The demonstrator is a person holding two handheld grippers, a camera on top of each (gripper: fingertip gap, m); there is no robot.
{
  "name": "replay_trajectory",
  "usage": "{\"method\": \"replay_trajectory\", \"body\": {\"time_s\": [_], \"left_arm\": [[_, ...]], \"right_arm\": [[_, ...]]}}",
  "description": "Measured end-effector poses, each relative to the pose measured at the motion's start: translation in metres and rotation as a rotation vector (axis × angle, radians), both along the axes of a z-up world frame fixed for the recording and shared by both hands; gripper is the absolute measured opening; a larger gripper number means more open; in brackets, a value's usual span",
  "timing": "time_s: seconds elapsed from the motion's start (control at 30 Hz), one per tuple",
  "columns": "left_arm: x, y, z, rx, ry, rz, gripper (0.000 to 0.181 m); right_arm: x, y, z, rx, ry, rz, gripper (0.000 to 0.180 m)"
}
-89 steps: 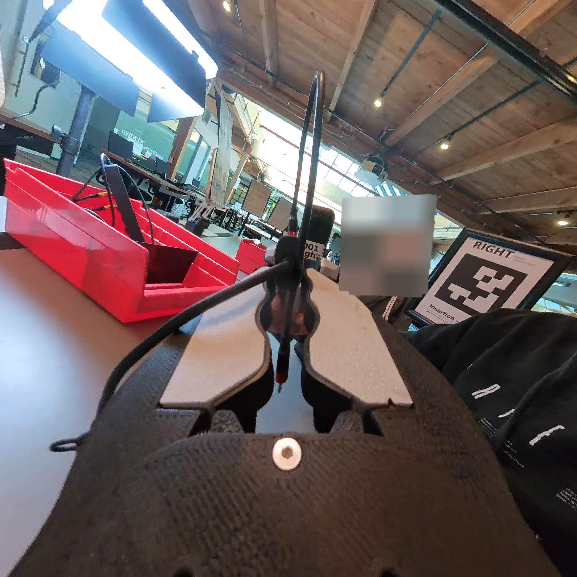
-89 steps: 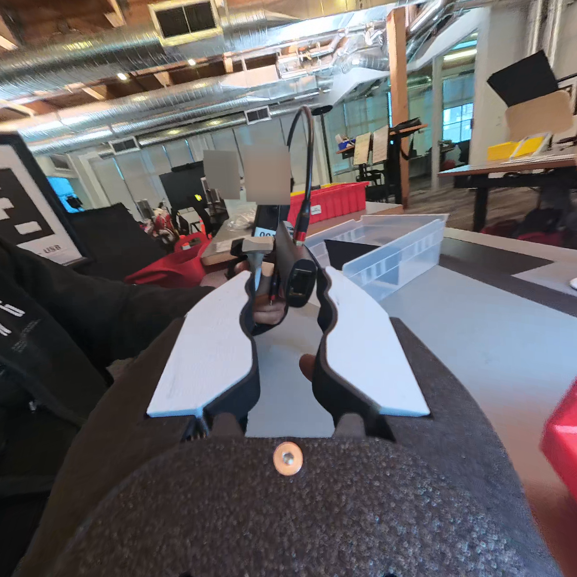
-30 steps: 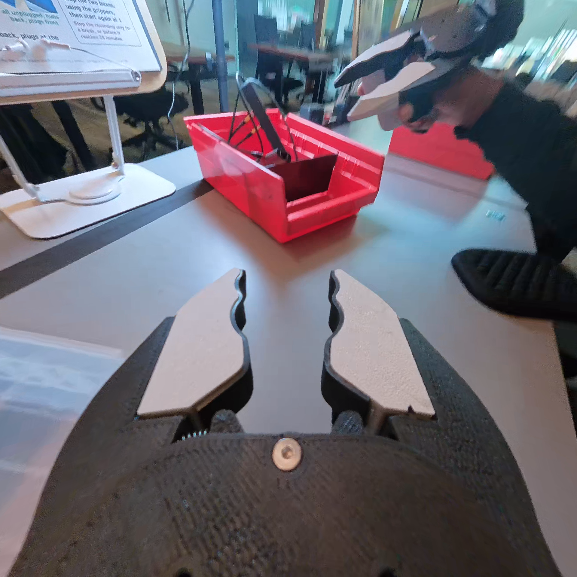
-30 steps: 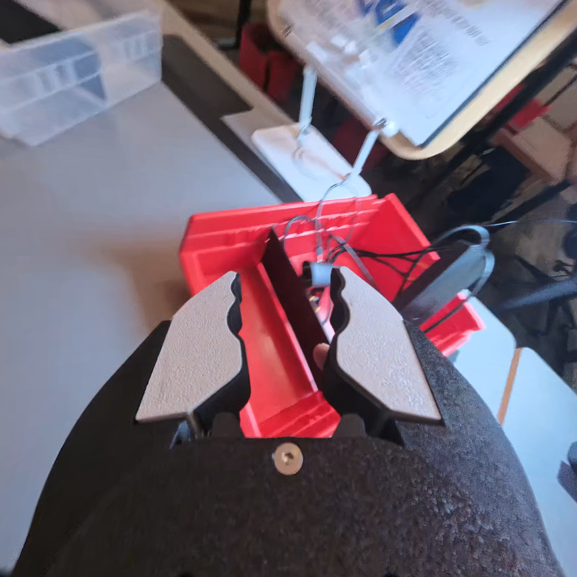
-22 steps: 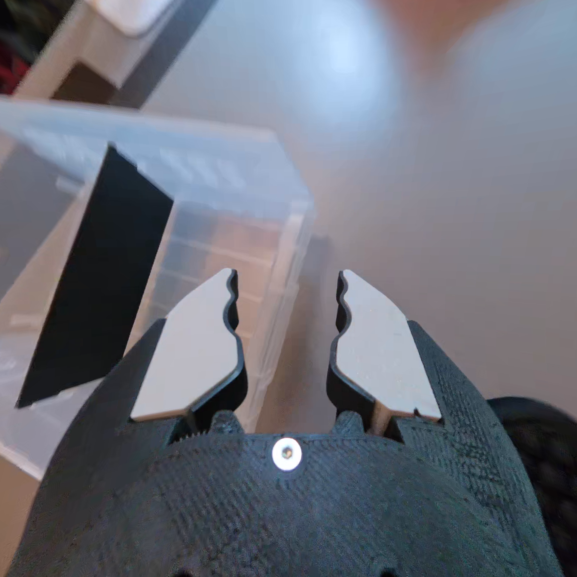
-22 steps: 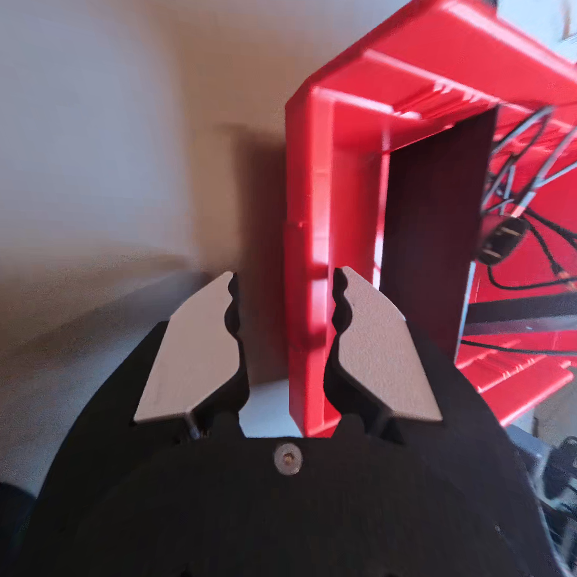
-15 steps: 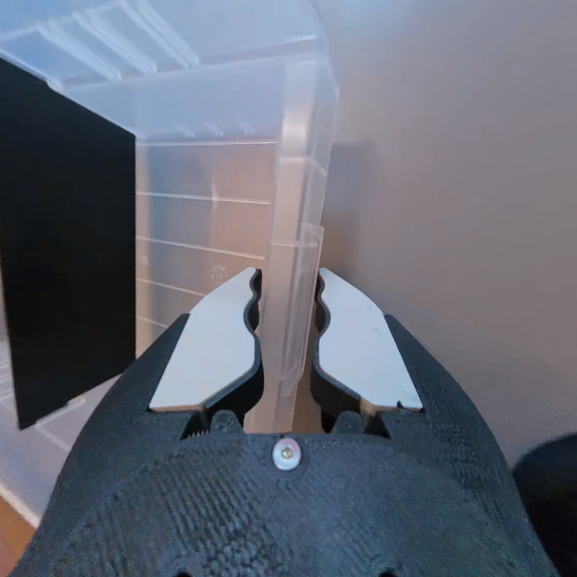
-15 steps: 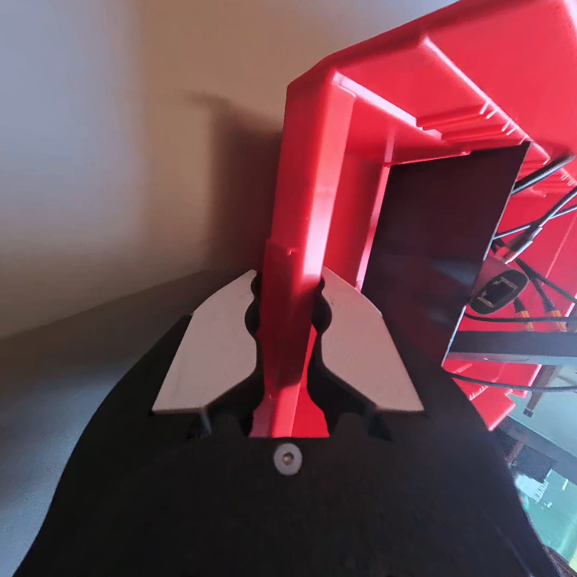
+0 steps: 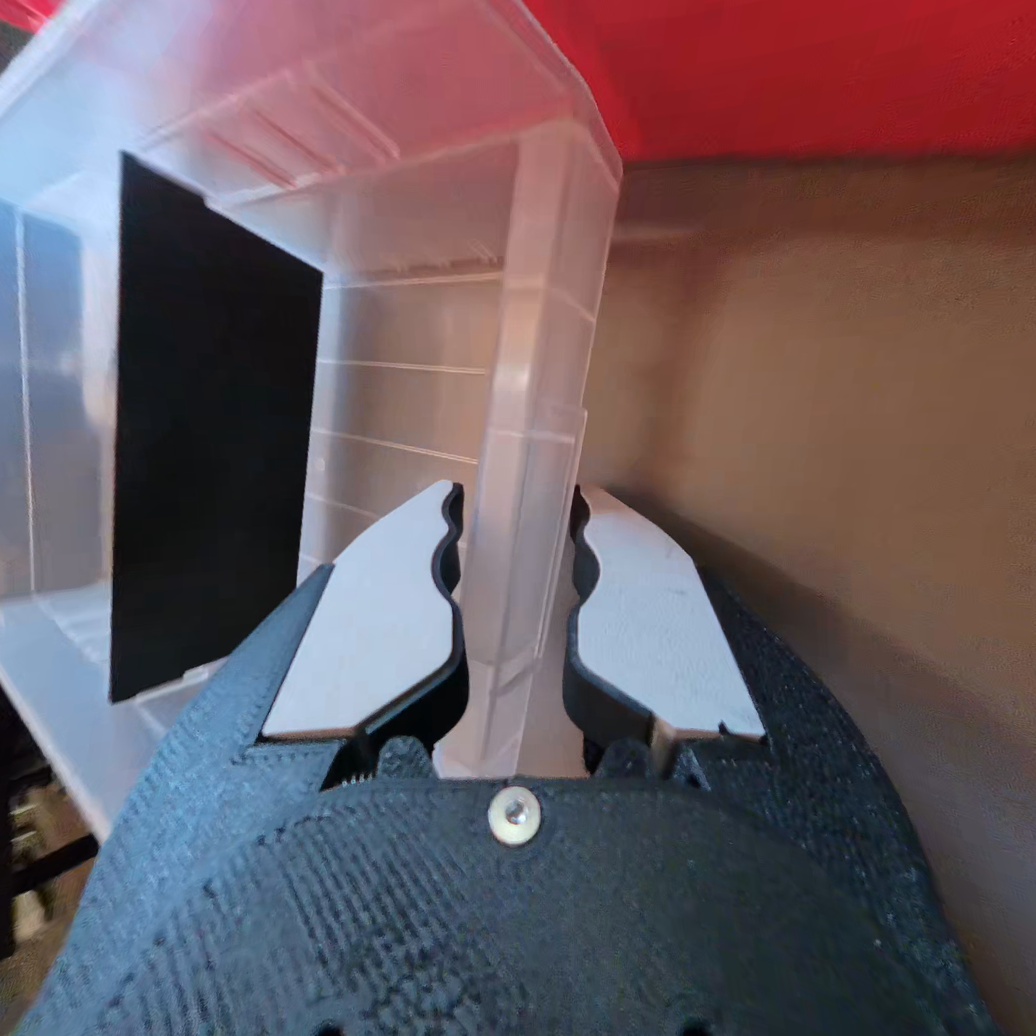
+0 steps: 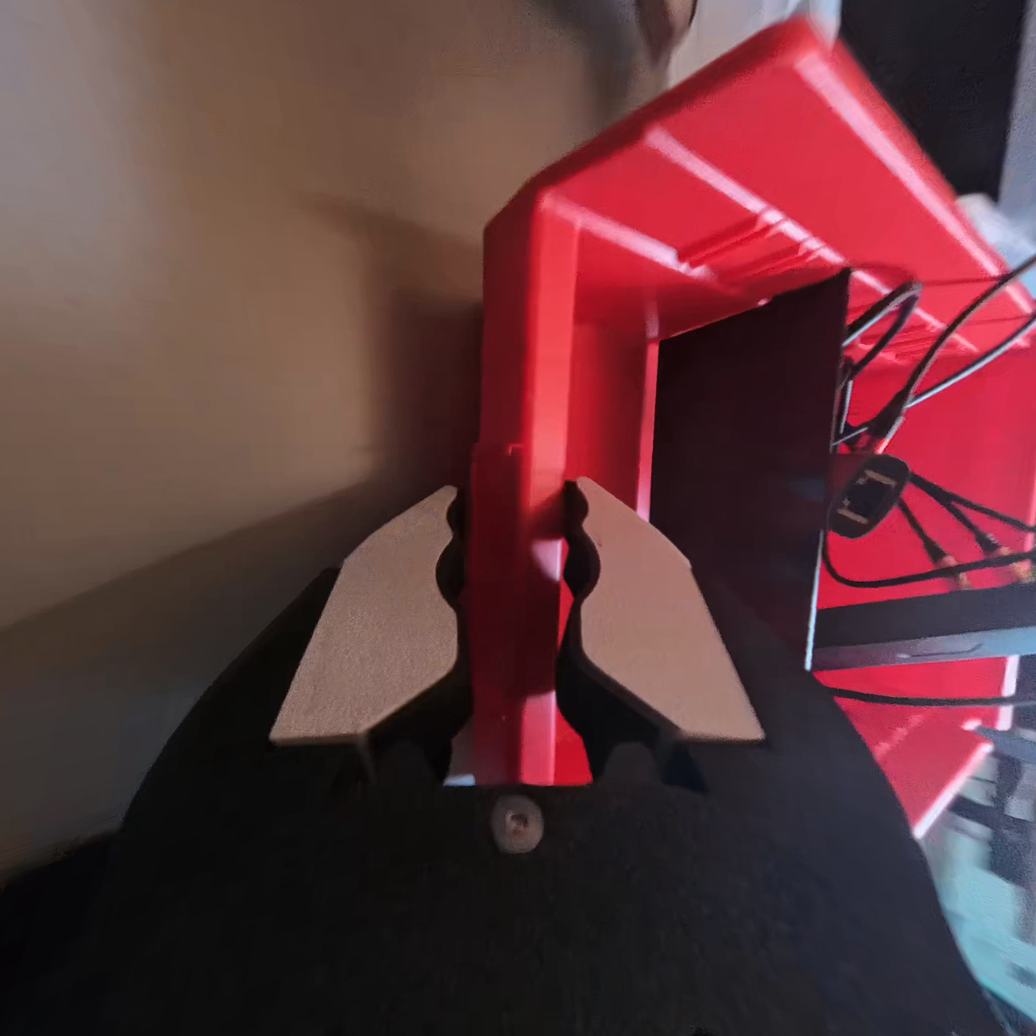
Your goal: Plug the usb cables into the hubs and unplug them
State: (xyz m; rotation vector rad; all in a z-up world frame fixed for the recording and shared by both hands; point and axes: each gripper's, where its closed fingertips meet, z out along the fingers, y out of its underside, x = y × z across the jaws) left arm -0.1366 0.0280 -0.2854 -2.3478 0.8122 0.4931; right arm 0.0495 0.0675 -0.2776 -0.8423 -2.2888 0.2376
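My left gripper [image 9: 516,499] is shut on the front wall of a clear plastic bin [image 9: 538,347], which has a black divider [image 9: 207,426] inside. My right gripper [image 10: 513,493] is shut on the front wall of a red bin [image 10: 521,403]. Behind a black divider [image 10: 740,448] the red bin holds a black usb hub [image 10: 866,496] and several thin black cables [image 10: 964,510]. A long black hub [image 10: 919,628] lies across the bin below them. Both views are blurred by motion.
The grey-brown table top [image 9: 829,392] runs to the right of the clear bin, and it also shows left of the red bin [image 10: 224,280]. A red surface [image 9: 813,73] fills the top of the left wrist view, beyond the clear bin.
Both grippers dropped their hub and cable, swung down to the bins and closed on the bins' front walls. In the last half second both bins have shifted in view while held.
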Motion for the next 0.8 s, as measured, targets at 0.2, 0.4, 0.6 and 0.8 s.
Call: {"method": "replay_trajectory", "body": {"time_s": [0.2, 0.4, 0.6, 0.8], "left_arm": [[0.044, -0.006, 0.054, 0.256, -0.356, 0.085, 0.042], [0.110, -0.027, 0.079, 0.390, -0.727, 0.206, 0.046], [0.126, -0.014, 0.068, 0.501, -0.789, 0.384, 0.047], [0.120, 0.016, 0.057, 0.589, -0.828, 0.489, 0.052]], "right_arm": [[0.014, -0.018, 0.061, -0.436, 0.241, -0.193, 0.039], [0.039, 0.029, 0.085, -0.555, 0.455, -0.462, 0.037], [0.078, 0.077, 0.089, -0.658, 0.613, -0.698, 0.047], [0.084, 0.112, 0.061, -0.686, 0.617, -0.849, 0.057]]}}
